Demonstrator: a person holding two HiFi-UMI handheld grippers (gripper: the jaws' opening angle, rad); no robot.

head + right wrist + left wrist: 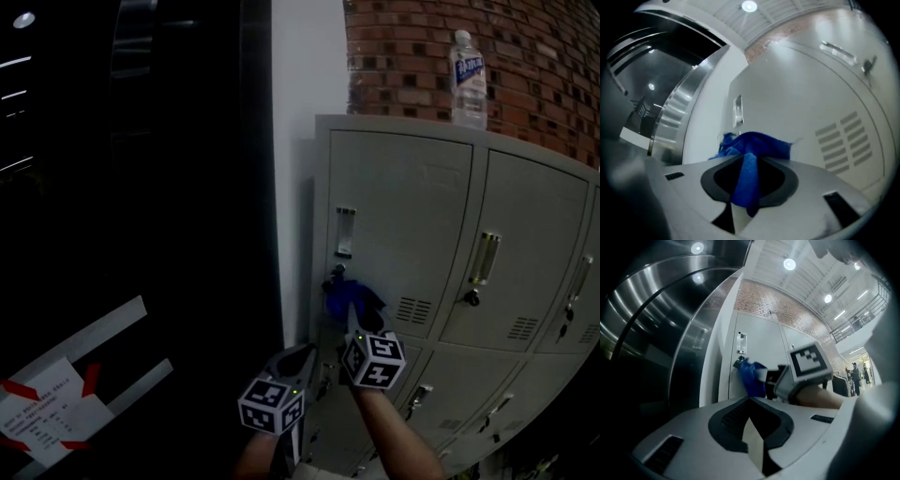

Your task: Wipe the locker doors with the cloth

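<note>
— What fills the head view?

— A bank of grey lockers (525,281) runs from the centre out to 3 o'clock. A brick wall (412,56) stands above it from 12 to 2 o'clock, and dark panelling (141,187) covers the whole 9 o'clock side.

— Which door is being worked on?

— The top-left locker door (403,206). A water bottle (468,80) stands upright on the locker top, at 1 o'clock from that door.

— And the tools?

— The right hand-held gripper (353,317) reaches to the door's lower left corner, jaws clamped on the blue cloth (349,298). In its own view a fold of the cloth runs down between them. The left hand-held gripper (298,364) hangs at 7 o'clock from the right one, apart from the door, with its jaws together and nothing between them.

— Where exactly is the cloth?

— Bunched against the door, at 5 o'clock from the key lock (336,275) and below the handle slot (345,232).
</note>
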